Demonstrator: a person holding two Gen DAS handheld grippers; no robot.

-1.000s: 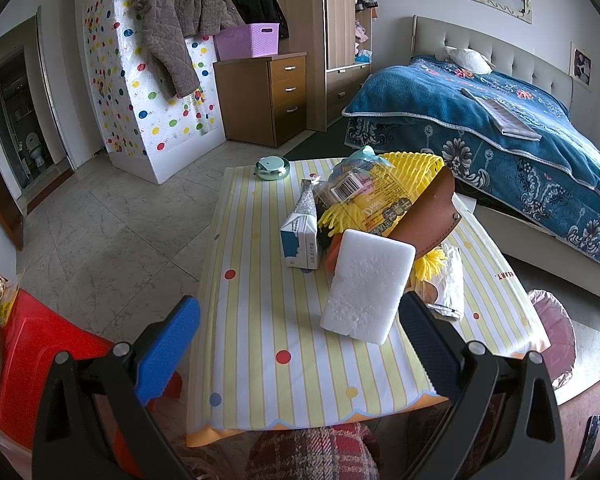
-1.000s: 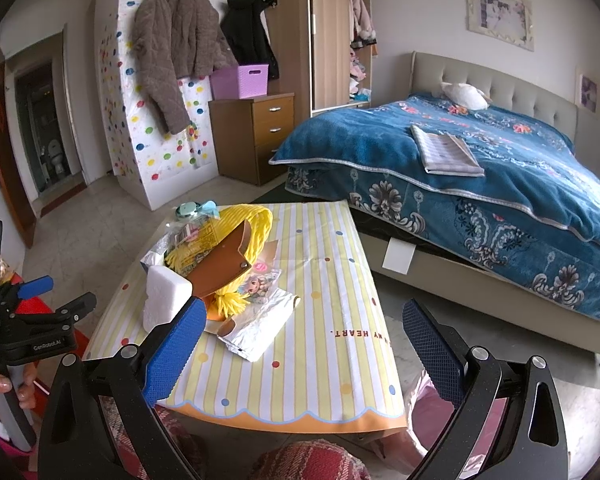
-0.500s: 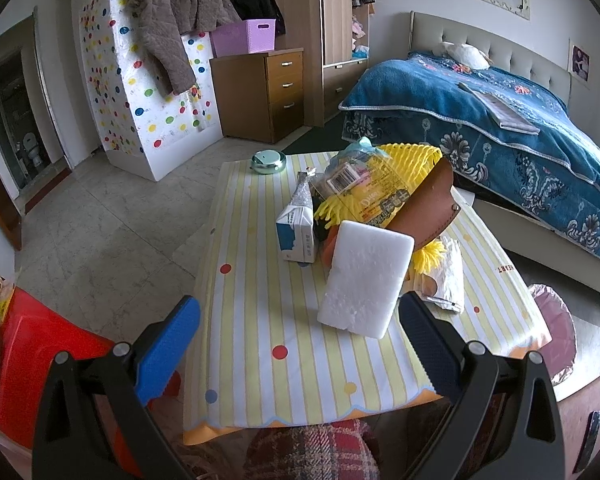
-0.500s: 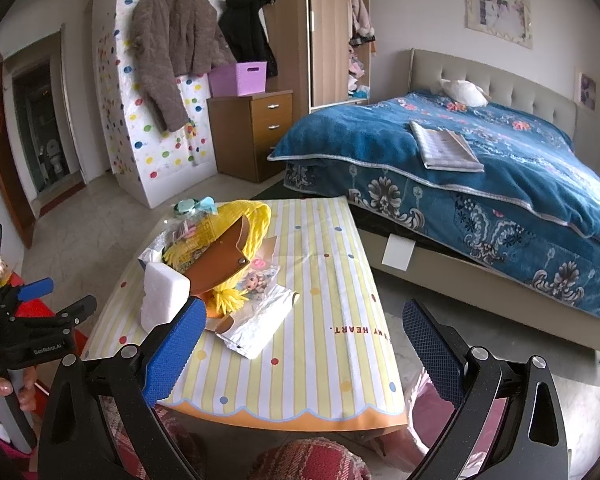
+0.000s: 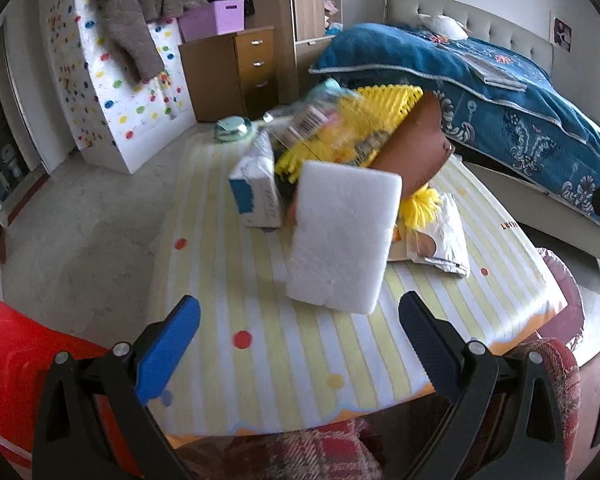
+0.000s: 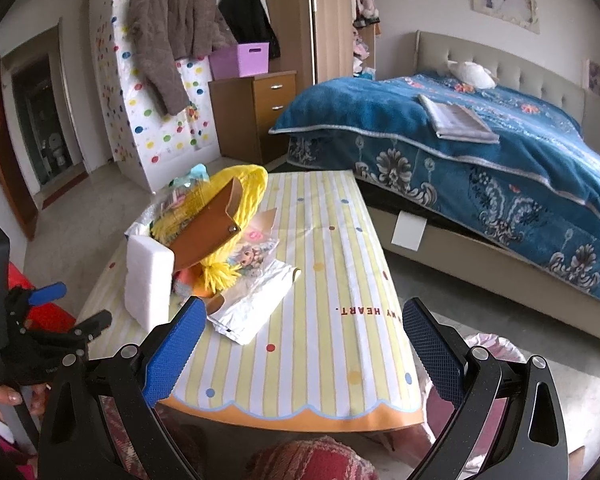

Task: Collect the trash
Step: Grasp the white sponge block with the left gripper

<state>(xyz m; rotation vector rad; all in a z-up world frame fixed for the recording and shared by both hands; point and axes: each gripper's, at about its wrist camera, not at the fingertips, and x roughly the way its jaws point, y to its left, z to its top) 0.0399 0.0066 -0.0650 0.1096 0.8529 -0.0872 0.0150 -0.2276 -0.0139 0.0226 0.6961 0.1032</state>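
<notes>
You have a low table under a yellow-and-white striped, dotted cloth (image 5: 260, 320) filling the middle of both views, with the trash heaped on its centre in the left wrist picture and at centre left in the right wrist picture.

The biggest piece is the yellow shaggy mop-like bundle in a clear printed wrapper (image 5: 352, 120), with a brown curved cardboard-like flap (image 5: 416, 152) leaning on it; it looks soft, bulky and light, and the film is probably slippery, so pinch a fold rather than the bulk.

Next, the white rectangular foam block (image 5: 342, 240) stands tilted against the heap, nearest your left gripper (image 5: 300, 344). It should be very light and squashy; take it across its thin edges, gently.

The white and blue paper carton (image 5: 256, 192) beside it looks stiff enough to clamp across its flat sides.

The crinkled silver foil bag (image 6: 256, 304) lies flat, limp; grab a raised corner.

Both the left gripper and the right gripper (image 6: 304, 344) are spread wide, holding nothing.
</notes>
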